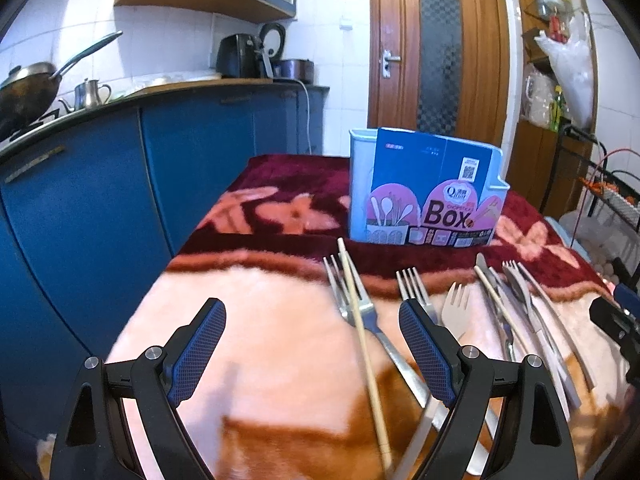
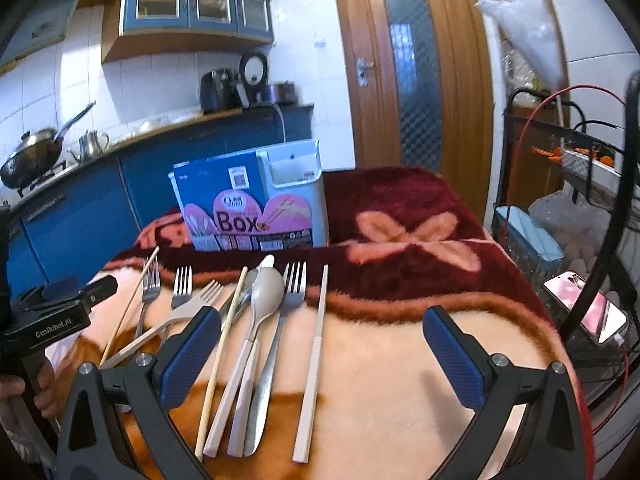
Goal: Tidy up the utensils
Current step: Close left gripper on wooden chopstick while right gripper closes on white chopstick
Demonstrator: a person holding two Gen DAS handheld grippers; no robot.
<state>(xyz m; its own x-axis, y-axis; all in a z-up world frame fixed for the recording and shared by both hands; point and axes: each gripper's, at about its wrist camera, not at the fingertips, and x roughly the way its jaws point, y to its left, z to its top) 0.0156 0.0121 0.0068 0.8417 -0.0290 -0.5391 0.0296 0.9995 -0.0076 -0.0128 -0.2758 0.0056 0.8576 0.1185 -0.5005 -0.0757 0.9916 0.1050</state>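
Nothing looks sorted yet. In the right wrist view, the utensil box (image 2: 256,208) stands at centre frame toward the far side of the blanket-covered counter (image 2: 400,360), and every utensil visible lies flat on the blanket in front of it, in the lower left and centre. These include a grey spoon (image 2: 266,292), several forks such as the steel one (image 2: 294,284) beside the spoon, a wooden chopstick (image 2: 224,344) and a pale chopstick (image 2: 316,352) lying apart to the right. The one box compartment that shows its inside appears empty; the rest is hidden.

The right claw (image 2: 322,360) is spread wide and holds nothing, low in its frame over the handles. The left claw (image 1: 312,354) is likewise spread and empty, with a thin chopstick (image 1: 362,336) and a fork (image 1: 360,316) on the blanket between its fingers.

By my judgement the whole job remains: each piece must be lifted and stood in the box.
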